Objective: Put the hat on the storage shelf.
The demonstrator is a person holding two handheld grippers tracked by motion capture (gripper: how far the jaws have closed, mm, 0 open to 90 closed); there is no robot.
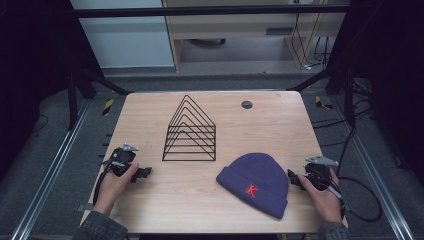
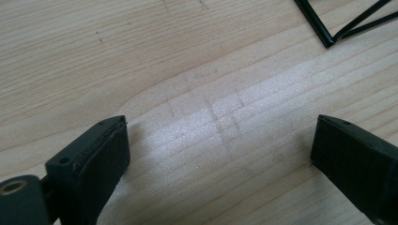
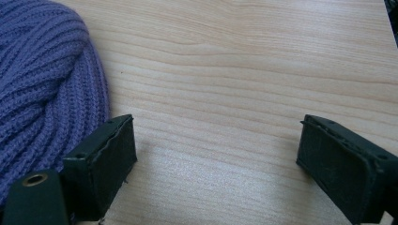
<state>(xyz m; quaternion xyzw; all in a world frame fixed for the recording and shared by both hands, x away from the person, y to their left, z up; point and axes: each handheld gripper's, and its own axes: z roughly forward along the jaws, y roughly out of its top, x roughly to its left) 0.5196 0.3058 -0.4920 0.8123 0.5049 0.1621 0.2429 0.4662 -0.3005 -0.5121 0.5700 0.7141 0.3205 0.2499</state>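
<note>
A person is resting both hands on a pale wooden table (image 1: pixel 165 200), each one holding a two-jaw gripper. The left gripper (image 1: pixel 144 173) is lying near the table's left edge, its jaws standing wide apart over bare wood, with a corner of the black wire rack (image 1: pixel 190 131) showing just beyond them in the left gripper view. The right gripper (image 1: pixel 292 178) is sitting close to the right edge, jaws likewise spread and holding nothing, one jaw just beside the knit of a purple beanie (image 1: pixel 257 181). The beanie is lying flat in the near right quarter, its red letter facing up. Open wood is stretching between rack and beanie, and along the near edge
</note>
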